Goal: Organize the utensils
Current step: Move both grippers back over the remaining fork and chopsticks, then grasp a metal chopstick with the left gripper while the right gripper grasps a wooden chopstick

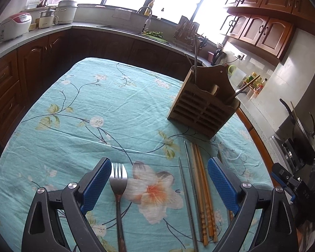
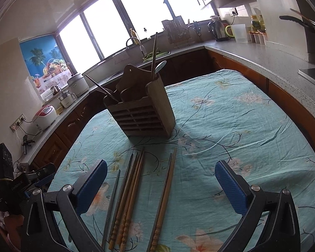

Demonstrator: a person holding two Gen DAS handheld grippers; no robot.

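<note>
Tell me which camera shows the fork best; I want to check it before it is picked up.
The left wrist view: the fork lies in plain sight on the tablecloth, beside a blue pad. The right wrist view shows only chopsticks, no fork.

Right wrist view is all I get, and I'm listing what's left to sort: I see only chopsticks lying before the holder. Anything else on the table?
Observer: Yes, a metal fork lies on the tablecloth, left of the chopsticks.
Operator: Is the left gripper holding it?
Observer: No. The left gripper is open; the fork lies between its fingers, close to the left one, ungripped.
</note>
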